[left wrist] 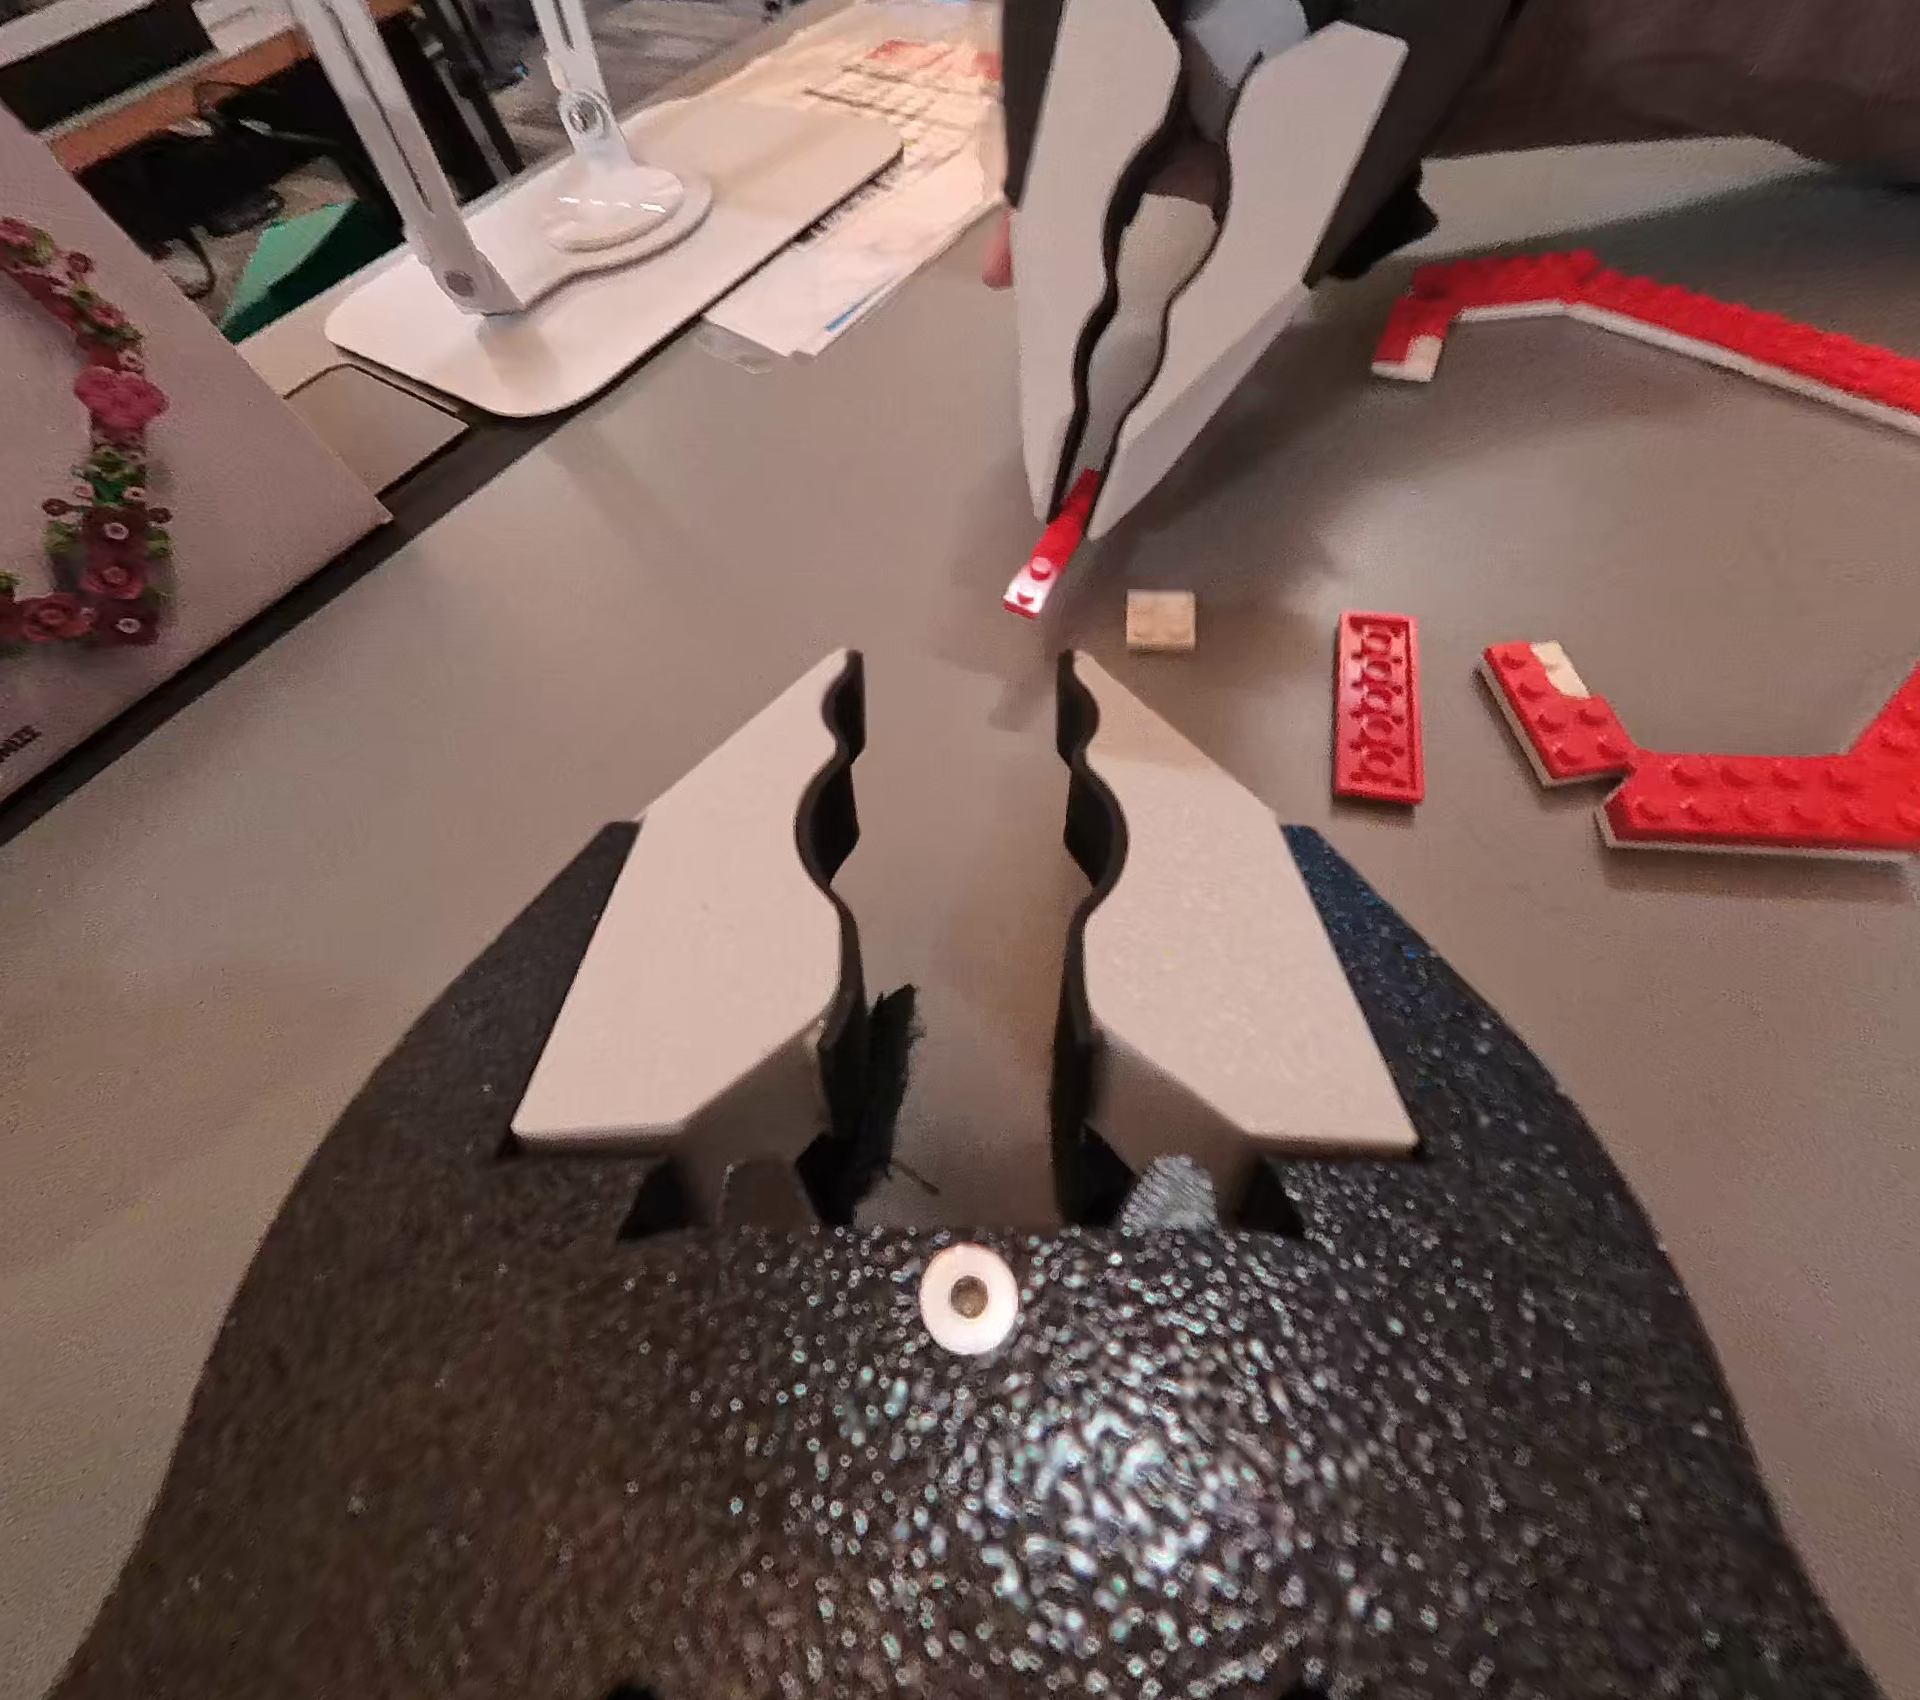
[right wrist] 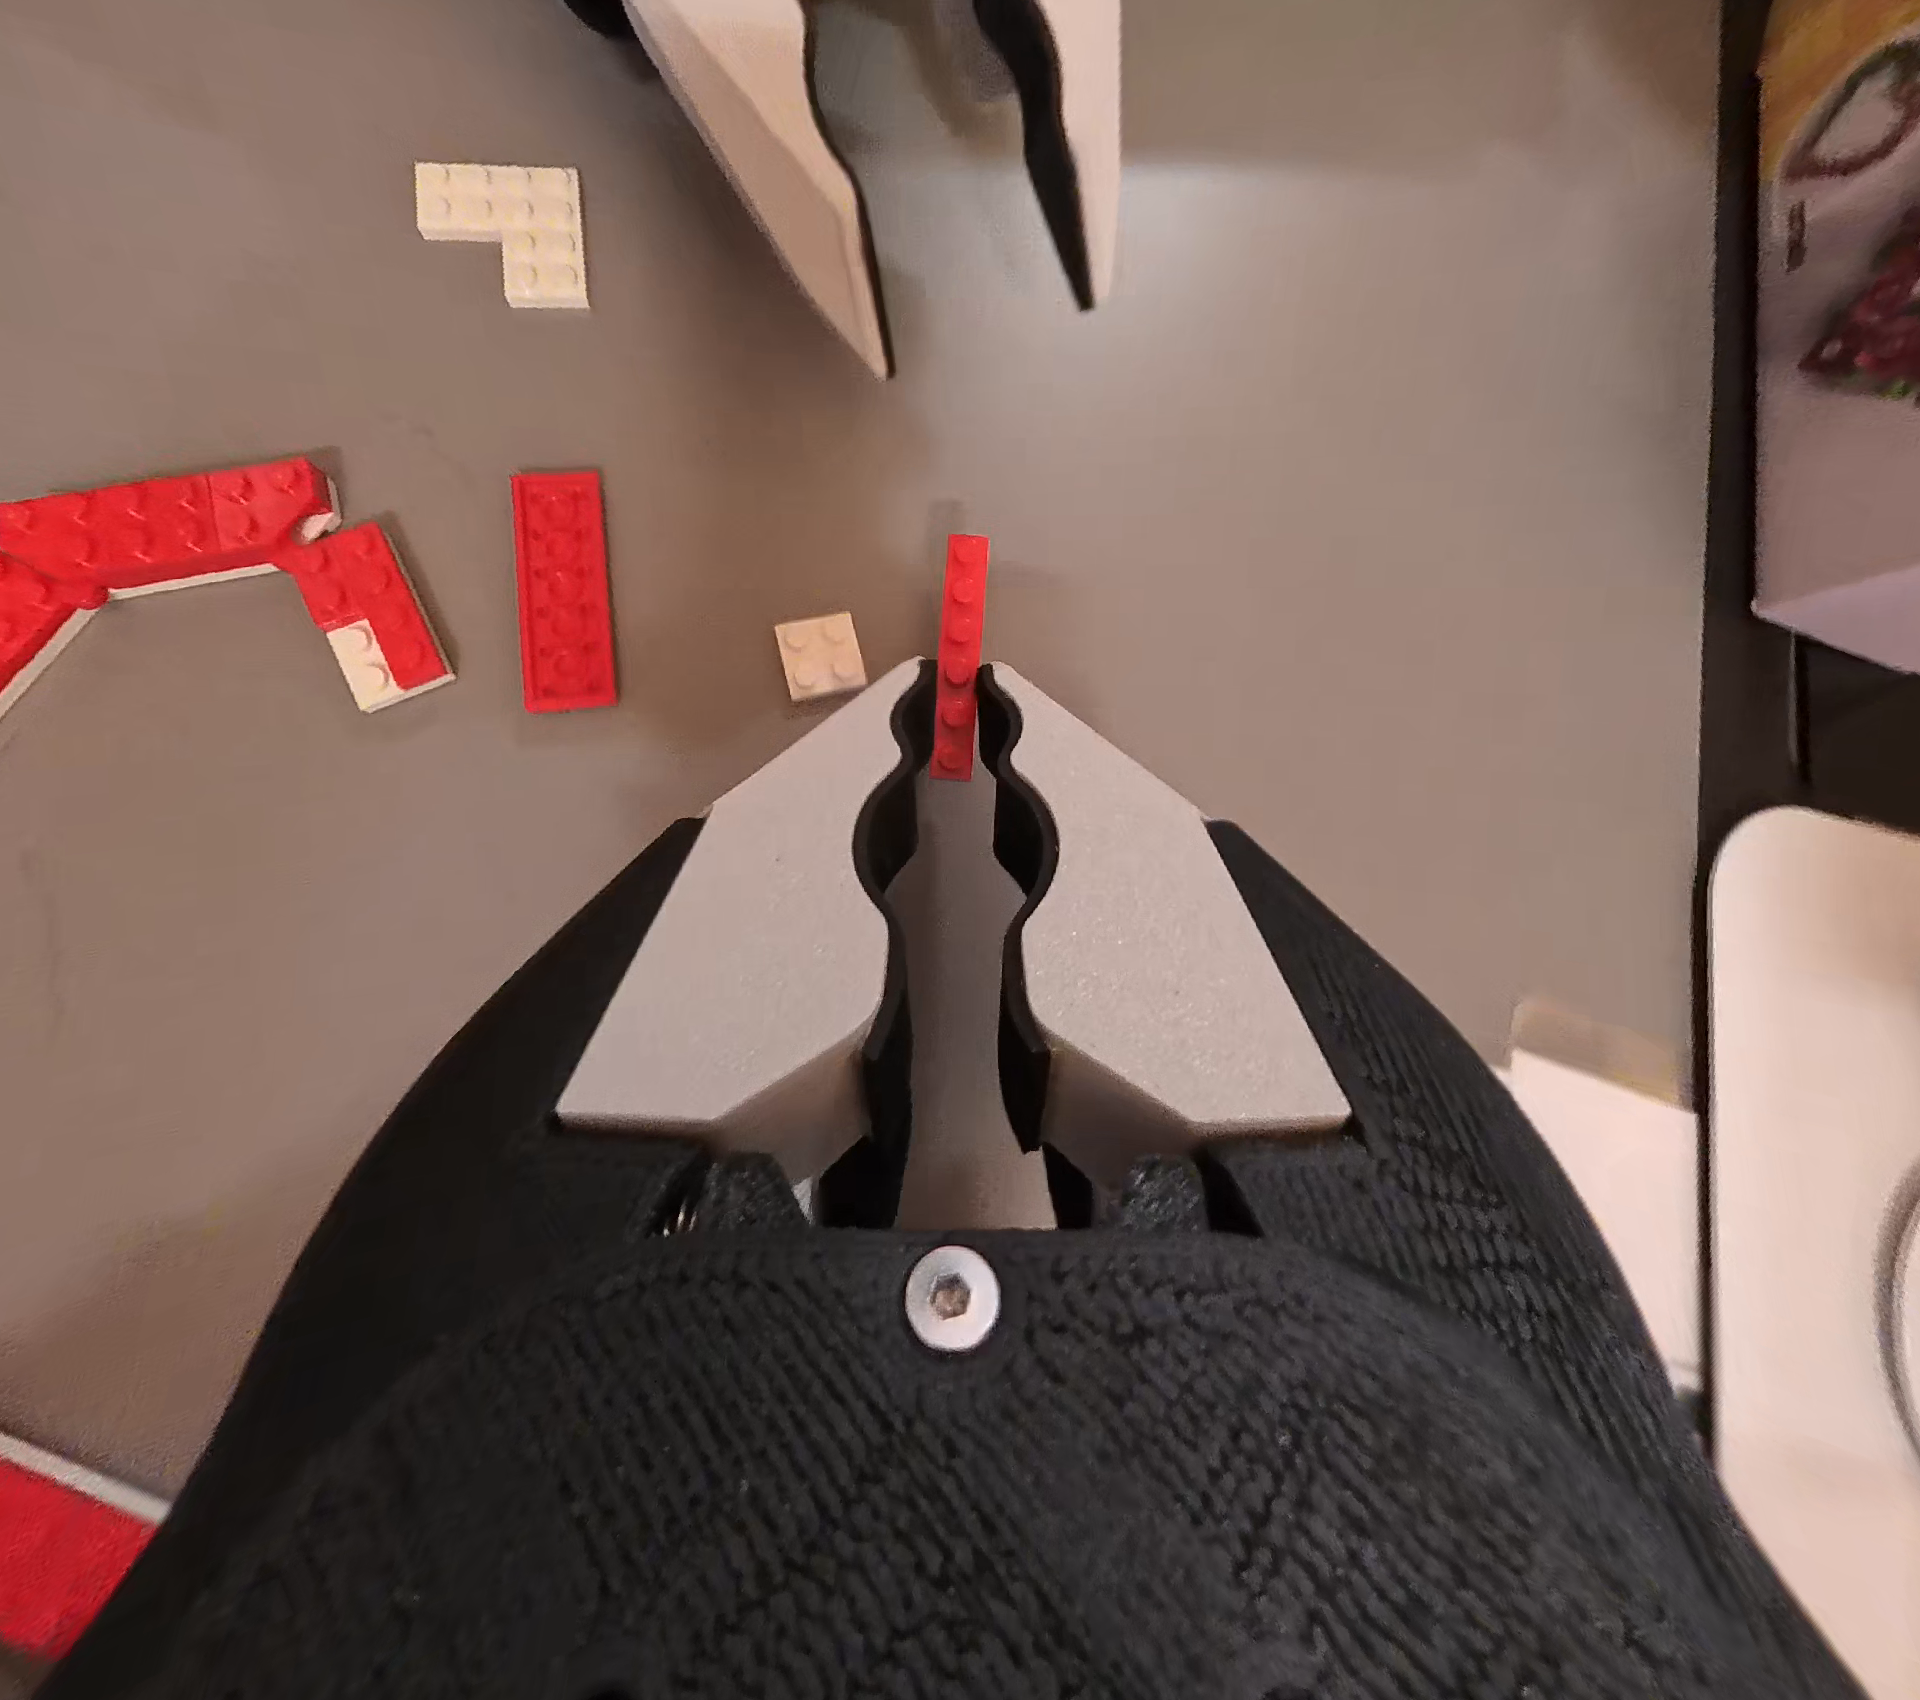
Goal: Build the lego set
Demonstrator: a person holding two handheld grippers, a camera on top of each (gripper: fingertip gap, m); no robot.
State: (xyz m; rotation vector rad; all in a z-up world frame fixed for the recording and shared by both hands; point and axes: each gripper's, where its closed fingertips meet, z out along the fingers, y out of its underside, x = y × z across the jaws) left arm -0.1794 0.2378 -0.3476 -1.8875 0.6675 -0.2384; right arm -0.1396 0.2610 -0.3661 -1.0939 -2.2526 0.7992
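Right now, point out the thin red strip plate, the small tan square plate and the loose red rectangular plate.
thin red strip plate (right wrist: pixel 962 611), right wrist view, free end.
small tan square plate (right wrist: pixel 821 655), right wrist view, studded top.
loose red rectangular plate (right wrist: pixel 563 590), right wrist view, centre.

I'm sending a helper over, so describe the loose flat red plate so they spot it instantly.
On the grey table, find the angled red frame section. Beside its end lies a loose red plate, next to a small cream square. It is rectangular, two studs wide, lying alone.
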